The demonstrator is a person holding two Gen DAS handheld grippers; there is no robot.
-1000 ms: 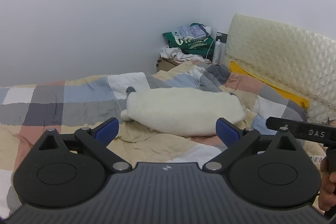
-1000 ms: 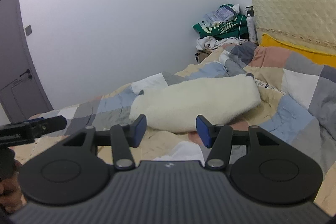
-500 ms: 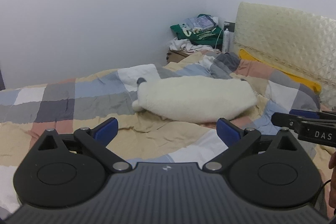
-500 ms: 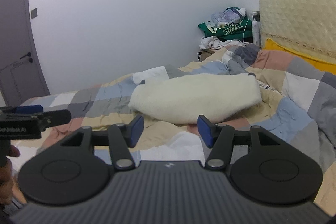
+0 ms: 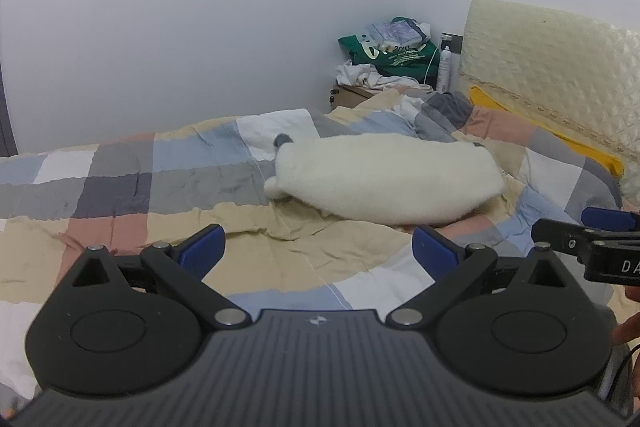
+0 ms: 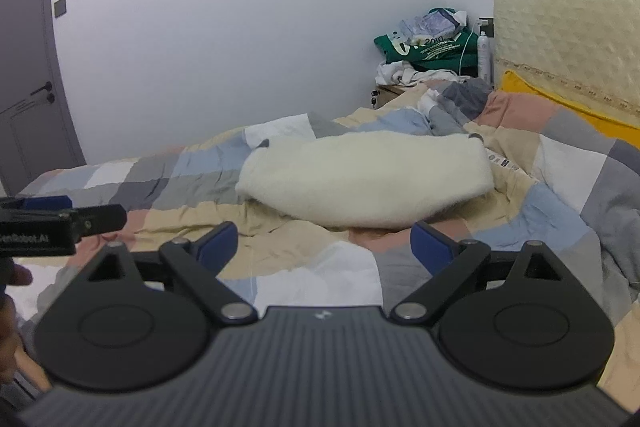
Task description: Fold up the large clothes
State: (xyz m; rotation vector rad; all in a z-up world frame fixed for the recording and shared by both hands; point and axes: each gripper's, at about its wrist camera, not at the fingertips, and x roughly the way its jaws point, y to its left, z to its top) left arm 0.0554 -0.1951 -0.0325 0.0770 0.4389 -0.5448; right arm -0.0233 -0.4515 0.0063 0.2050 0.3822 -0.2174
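White-walled bedroom, checked quilt point(image 5: 160, 183) over bed, quilted headboard point(image 6: 568, 39) at right. Lay mid-quilt: folded white fleece garment point(image 5: 384, 179), long axis across bed, left to right. Left gripper point(image 5: 318, 249) wide apart, empty; right gripper point(image 6: 324, 241) just spread wide, empty.

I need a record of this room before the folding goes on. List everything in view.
fluffy garment: one, white, bundled on the middle of the quilt.
checked quilt: one, beige, grey, blue, pink and white, spread over the bed.
headboard: one, cream, quilted, at the right.
yellow cushion: one, below the headboard.
green bag: one, on the pile in the corner.
spray bottle: one, white, beside the bag.
nightstand: one, wooden, under the pile.
door: one, grey, far left.
left gripper: open, nothing between the pads.
right gripper: jaws have just been opening, nothing between them.
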